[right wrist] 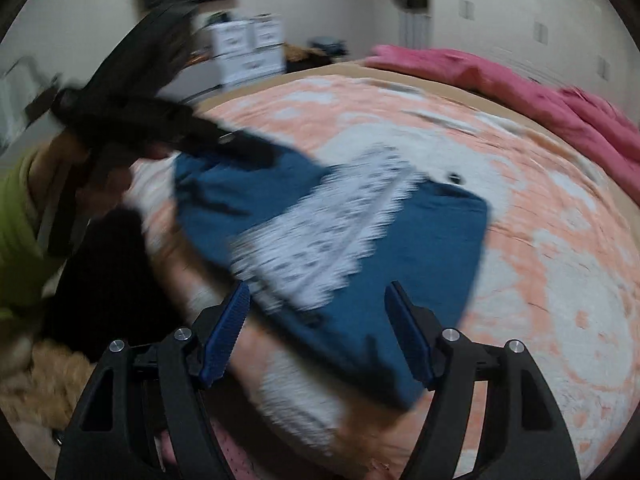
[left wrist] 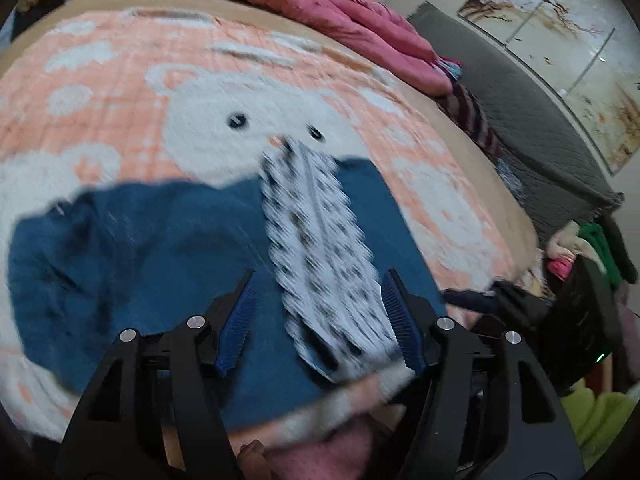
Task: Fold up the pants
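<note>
Blue pants (left wrist: 160, 248) lie folded into a flat block on the pink and white bear blanket (left wrist: 120, 80), and a white patterned stripe (left wrist: 320, 248) runs down them. My left gripper (left wrist: 320, 276) hovers over the near end of that stripe, open, with nothing pressed between its blue pads (left wrist: 240, 320). In the right wrist view the pants (right wrist: 432, 248) and the stripe (right wrist: 320, 240) are blurred. My right gripper (right wrist: 318, 286) is open above their near edge and holds nothing. The left gripper (right wrist: 240, 140) shows there over the pants' far left corner.
A pink duvet (left wrist: 320, 4) is bunched along the far side of the bed. A grey quilted headboard (left wrist: 520, 112) and a pile of clothes (left wrist: 580, 248) stand to the right. White drawers (right wrist: 248, 52), a black garment (right wrist: 104, 280) and a person's green sleeve (right wrist: 16, 220) are at the left.
</note>
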